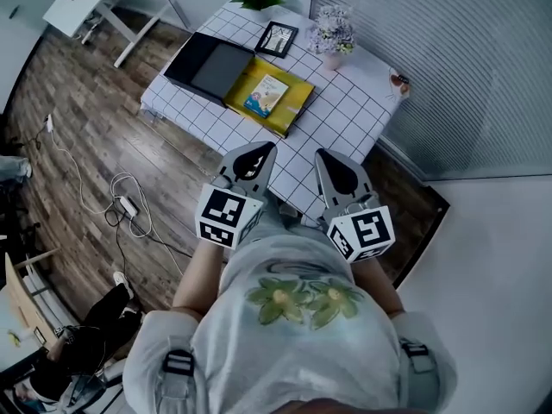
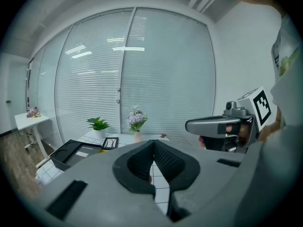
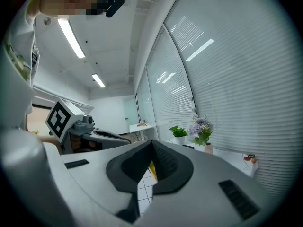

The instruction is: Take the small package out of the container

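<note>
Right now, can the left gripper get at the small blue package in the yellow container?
Probably not yet: the left gripper, jaws together, seems short of the checked table; the small blue package lies uncovered.

The left claw (image 1: 259,152) and right claw (image 1: 331,159) are held out from the chest, side by side and a little apart, pointing forward and slightly down. Each claw's jaws meet at the tips with nothing between them. The left forearm (image 1: 197,279) and right forearm (image 1: 385,290) stay close to the body.
</note>
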